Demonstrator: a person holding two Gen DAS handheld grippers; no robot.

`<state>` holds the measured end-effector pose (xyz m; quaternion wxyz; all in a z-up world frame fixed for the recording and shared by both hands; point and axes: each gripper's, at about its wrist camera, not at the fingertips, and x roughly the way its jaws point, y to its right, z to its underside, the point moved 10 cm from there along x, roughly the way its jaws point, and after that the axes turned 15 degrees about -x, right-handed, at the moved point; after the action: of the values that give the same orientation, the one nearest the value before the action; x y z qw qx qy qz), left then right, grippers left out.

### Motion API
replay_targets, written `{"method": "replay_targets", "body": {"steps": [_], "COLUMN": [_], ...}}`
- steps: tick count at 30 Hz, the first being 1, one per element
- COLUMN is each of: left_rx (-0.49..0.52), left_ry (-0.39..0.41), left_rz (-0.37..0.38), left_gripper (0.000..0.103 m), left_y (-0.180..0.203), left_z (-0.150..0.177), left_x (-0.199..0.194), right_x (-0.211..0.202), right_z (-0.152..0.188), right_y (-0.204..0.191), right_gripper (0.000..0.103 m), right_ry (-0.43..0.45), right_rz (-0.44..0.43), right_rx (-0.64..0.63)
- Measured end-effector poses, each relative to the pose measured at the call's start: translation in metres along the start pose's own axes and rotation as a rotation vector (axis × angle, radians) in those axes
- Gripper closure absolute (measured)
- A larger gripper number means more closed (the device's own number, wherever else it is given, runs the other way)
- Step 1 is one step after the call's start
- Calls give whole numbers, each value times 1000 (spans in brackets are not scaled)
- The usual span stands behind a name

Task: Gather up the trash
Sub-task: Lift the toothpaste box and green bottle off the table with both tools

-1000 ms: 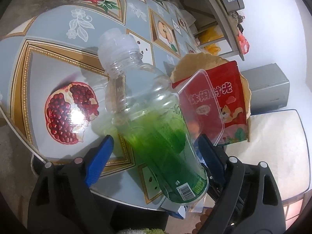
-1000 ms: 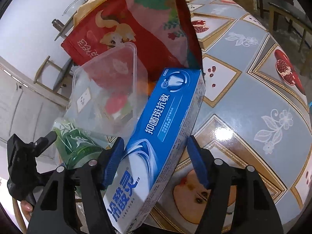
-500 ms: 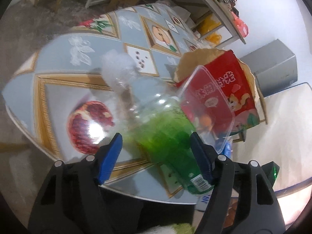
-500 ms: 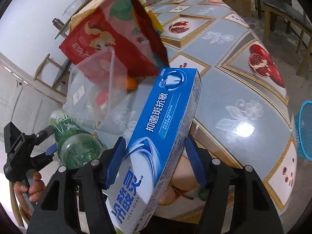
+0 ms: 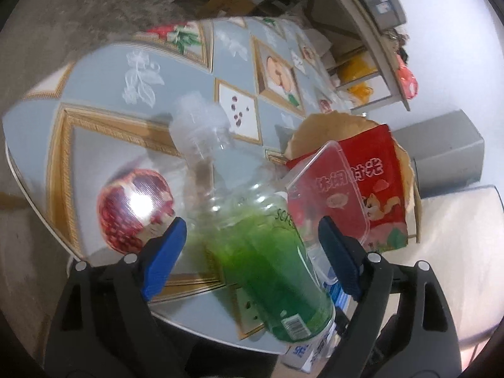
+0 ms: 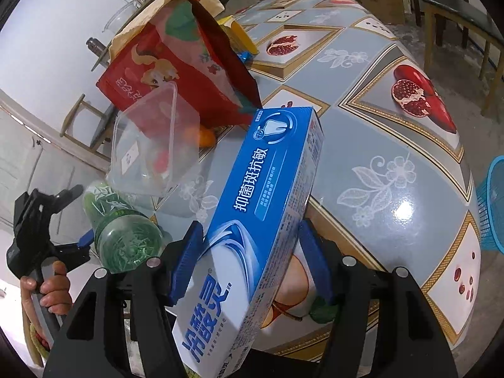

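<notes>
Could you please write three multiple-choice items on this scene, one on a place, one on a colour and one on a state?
1. Where does the clear plastic tub stand?
A. In front of the red snack bag
B. On the floor
C. Inside the blue basket

2. What colour is the toothpaste box?
A. Yellow
B. Blue and white
C. Black

3. How is the right hand-held gripper?
A. Open and empty
B. Closed on the toothpaste box
C. Closed on the bottle

Answers:
1 A: the tub leans just before the bag, on the table.
2 B: blue front fading to white.
3 B: both blue pads press the box's sides.
</notes>
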<state>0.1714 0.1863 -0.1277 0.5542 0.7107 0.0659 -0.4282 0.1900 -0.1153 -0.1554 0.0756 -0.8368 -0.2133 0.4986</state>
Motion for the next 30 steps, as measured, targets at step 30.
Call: {"method": "replay_targets", "body": {"steps": [30], "left_rx": [329], "left_ry": [-76], "left_rz": [-242], "left_gripper": [35], "left_y": [-21], "left_z": [12], "left_x": [-16], "right_x": [-4], "right_z": [-2], "right_y": [8], "right_gripper": [41], "right_ry": [-22], "right_rz": [-13], "right_rx": [-27]}}
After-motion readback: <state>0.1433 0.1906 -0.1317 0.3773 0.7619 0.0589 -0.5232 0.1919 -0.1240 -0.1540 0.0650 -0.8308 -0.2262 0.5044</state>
